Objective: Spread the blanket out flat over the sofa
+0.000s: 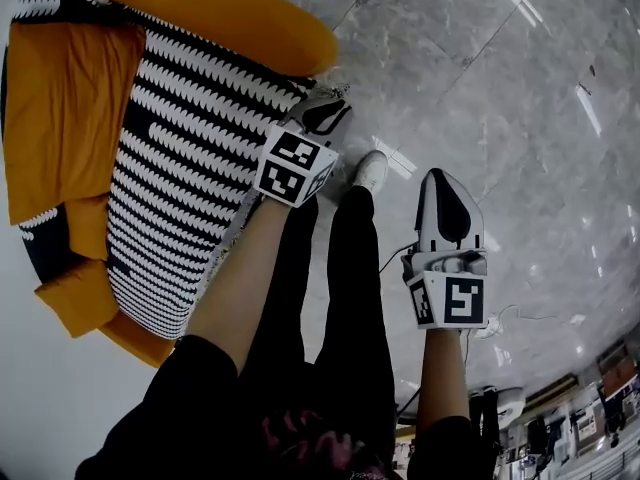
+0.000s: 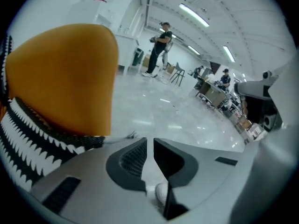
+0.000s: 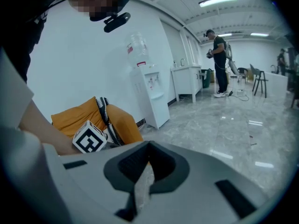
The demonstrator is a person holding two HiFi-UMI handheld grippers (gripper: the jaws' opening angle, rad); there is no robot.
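A black-and-white zigzag blanket [image 1: 190, 168] lies over the seat of the orange sofa [image 1: 60, 98], between its cushions and the round armrest [image 1: 220, 8]. My left gripper [image 1: 330, 108] hangs at the blanket's front corner beside the armrest. In the left gripper view its jaws [image 2: 150, 141] are shut with nothing between them; the blanket [image 2: 28, 134] and the armrest [image 2: 65, 73] lie just to the left. My right gripper [image 1: 445, 183] is off the sofa over the floor, and shows shut and empty [image 3: 149, 148]. The right gripper view shows the sofa [image 3: 74, 118] and blanket [image 3: 103, 110] behind the left gripper's marker cube [image 3: 89, 136].
My own legs and a white shoe [image 1: 370, 171] stand between the grippers on the grey marble floor. A cable [image 1: 500, 323] lies to the right. A water dispenser [image 3: 149, 92] and counter [image 3: 189, 80] stand by the wall; a person [image 3: 218, 64] stands far off.
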